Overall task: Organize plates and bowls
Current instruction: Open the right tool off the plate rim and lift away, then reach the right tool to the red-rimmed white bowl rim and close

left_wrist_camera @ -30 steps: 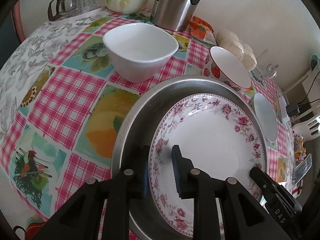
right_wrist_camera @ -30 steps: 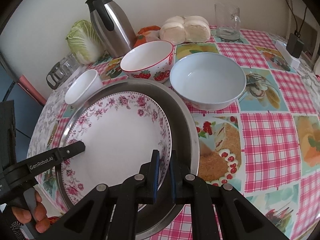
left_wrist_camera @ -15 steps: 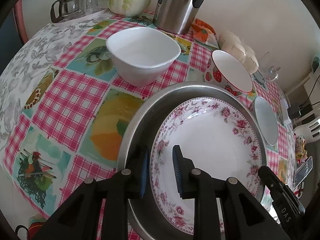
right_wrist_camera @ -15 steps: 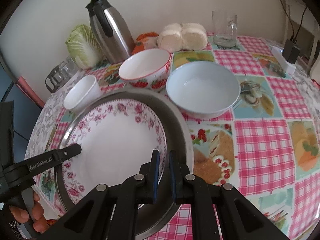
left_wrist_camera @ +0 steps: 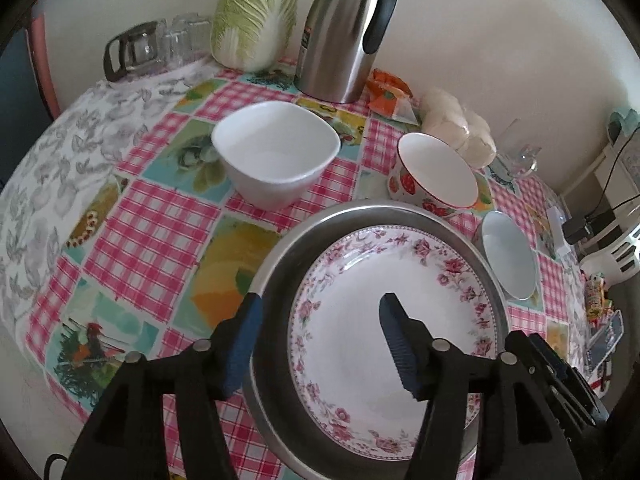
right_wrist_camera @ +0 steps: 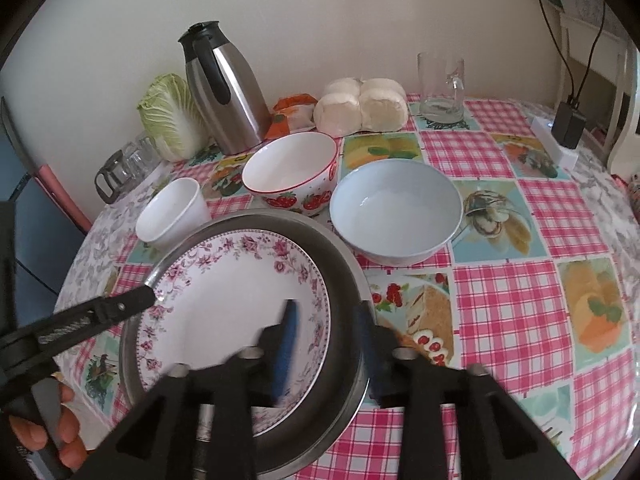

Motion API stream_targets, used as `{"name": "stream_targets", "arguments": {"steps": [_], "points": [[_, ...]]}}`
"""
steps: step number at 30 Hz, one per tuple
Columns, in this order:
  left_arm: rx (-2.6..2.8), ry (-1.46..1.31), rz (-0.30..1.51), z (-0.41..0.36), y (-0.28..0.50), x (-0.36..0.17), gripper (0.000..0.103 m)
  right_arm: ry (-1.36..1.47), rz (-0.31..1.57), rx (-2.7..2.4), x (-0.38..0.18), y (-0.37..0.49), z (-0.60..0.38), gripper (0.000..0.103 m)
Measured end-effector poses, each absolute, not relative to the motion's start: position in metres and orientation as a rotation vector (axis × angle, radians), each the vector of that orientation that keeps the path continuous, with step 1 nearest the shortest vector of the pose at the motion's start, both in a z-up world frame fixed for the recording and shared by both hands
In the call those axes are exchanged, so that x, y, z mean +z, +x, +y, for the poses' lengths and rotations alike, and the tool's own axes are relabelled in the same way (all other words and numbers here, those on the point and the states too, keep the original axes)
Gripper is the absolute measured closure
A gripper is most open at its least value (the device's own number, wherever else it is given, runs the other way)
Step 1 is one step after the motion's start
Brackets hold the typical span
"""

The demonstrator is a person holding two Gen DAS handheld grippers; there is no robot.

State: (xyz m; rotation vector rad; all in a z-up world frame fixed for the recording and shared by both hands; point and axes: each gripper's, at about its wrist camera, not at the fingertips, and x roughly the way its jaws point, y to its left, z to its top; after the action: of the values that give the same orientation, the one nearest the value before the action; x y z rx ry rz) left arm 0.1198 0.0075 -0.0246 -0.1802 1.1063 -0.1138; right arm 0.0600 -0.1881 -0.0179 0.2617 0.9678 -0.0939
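Note:
A floral-rimmed white plate lies inside a round metal pan on the checked tablecloth. My left gripper straddles the left rims of plate and pan; its jaws are opening and its pads are clear of both. My right gripper straddles the right rims, its jaws also opening and blurred, with nothing pressed. Behind the pan stand a white square bowl, a strawberry bowl and a pale blue bowl.
Along the wall stand a steel thermos jug, a cabbage, glass cups, a bag of buns and a glass mug. A charger sits at the far right. A person's fingers hold the left tool.
Both grippers were shut on the plate's rim and have now let go, their jaws spreading. The left gripper has lifted a little, so its view shows more of the table.

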Motion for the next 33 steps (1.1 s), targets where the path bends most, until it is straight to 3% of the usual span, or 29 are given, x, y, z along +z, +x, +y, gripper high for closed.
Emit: {"name": "stream_targets", "arguments": {"steps": [6,9,11,17,19,33], "points": [[-0.063,-0.151,1.104,0.012,0.123,-0.026,0.034,0.245,0.97,-0.103,-0.023,0.06,-0.186,0.028],[-0.039,-0.142,1.099,0.015,0.124,-0.026,0.032,0.238,0.977,-0.098,-0.027,0.06,-0.183,0.023],[-0.026,-0.142,1.093,0.018,0.124,-0.027,0.015,0.231,0.979,-0.094,-0.029,0.061,-0.182,0.018],[0.0,-0.153,1.068,0.024,0.126,-0.025,0.009,0.235,0.971,-0.109,-0.03,0.061,-0.183,0.0],[0.028,-0.142,1.062,0.027,0.127,-0.025,0.002,0.24,0.966,-0.111,-0.03,0.061,-0.185,0.0],[-0.01,-0.173,1.03,0.03,0.141,-0.021,0.002,0.31,0.941,-0.16,-0.03,0.059,-0.202,0.0]]}}
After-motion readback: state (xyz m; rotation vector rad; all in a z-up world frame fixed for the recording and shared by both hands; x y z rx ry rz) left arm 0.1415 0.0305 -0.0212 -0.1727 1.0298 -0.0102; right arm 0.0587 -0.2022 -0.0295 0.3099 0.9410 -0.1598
